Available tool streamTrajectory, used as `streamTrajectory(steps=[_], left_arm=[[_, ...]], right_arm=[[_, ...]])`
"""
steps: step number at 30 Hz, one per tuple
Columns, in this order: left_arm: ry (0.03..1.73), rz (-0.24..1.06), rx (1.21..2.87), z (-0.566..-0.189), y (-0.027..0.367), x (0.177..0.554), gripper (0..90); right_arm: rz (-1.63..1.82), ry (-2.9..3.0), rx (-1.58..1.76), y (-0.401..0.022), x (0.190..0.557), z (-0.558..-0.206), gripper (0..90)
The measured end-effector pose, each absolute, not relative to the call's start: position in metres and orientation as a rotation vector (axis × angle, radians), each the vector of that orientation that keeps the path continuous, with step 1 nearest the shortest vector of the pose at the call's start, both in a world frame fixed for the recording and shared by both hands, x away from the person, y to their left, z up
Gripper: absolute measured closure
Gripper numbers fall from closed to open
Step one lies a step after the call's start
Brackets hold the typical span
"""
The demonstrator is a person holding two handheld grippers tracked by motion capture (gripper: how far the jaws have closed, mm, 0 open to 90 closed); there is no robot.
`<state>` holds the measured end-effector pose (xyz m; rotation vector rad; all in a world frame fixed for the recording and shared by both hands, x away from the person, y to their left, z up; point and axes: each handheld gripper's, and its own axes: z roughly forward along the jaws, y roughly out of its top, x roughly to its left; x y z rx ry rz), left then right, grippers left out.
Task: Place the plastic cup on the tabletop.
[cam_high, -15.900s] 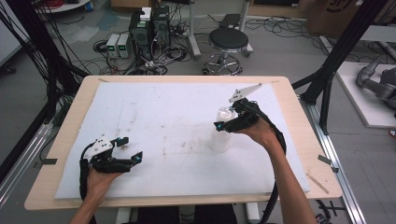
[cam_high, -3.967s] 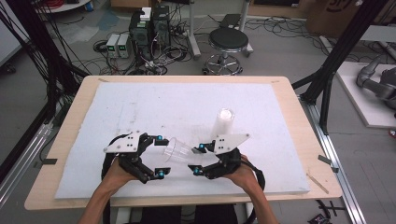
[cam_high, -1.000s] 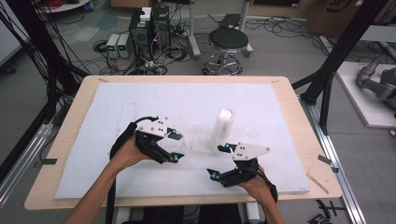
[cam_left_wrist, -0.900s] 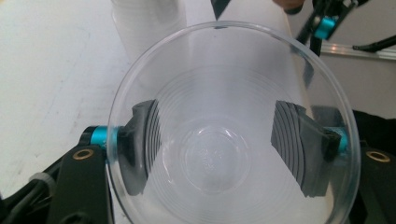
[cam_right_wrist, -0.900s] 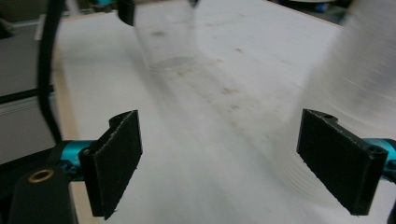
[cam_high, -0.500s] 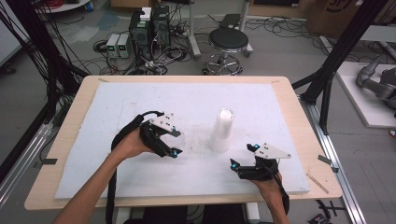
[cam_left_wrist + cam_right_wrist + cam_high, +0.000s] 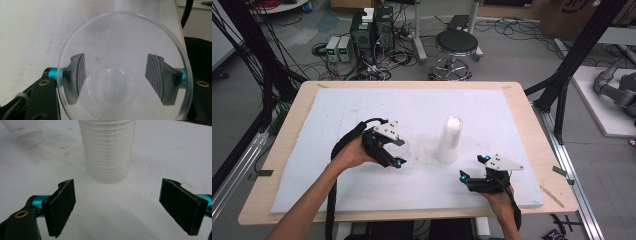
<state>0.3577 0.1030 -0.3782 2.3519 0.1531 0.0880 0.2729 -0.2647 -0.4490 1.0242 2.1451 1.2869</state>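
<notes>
High view puts the left gripper [image 7: 398,152] toward the left of the white foam board [image 7: 337,107], and it holds one clear plastic cup [image 7: 400,148]. In the left gripper view the two ridged pads [image 7: 76,75] press the cup's wall from outside, one on each side, and the open mouth faces the camera, so this gripper is closed on the cup. I think the step in hand is to set this cup down on the board. To do it well, the cup should be turned upright first, then lowered until its bottom lies flat, and only after that should the pads let go; thin plastic will spring and tip if released early. The stack of cups [image 7: 450,139] stands upright between the two grippers, just ahead of the right gripper [image 7: 474,168], whose jaws stand wide apart with nothing between them.
</notes>
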Motion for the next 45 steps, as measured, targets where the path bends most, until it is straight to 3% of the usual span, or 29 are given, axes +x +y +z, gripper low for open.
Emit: streamTrajectory(steps=[39,42,45], left_arm=[[0.247,0.144,2.426,-0.411,0.085,0.368,32.1],[0.258,0.147,2.442,-0.413,0.085,0.369,28.9],[0.286,0.157,2.471,-0.418,0.082,0.370,15.2]], right_arm=[[1.302,2.171,1.055,-0.269,0.277,-0.454,13.8],[1.305,2.176,1.055,-0.269,0.277,-0.454,13.8],[1.302,2.177,1.043,-0.269,0.277,-0.454,13.8]])
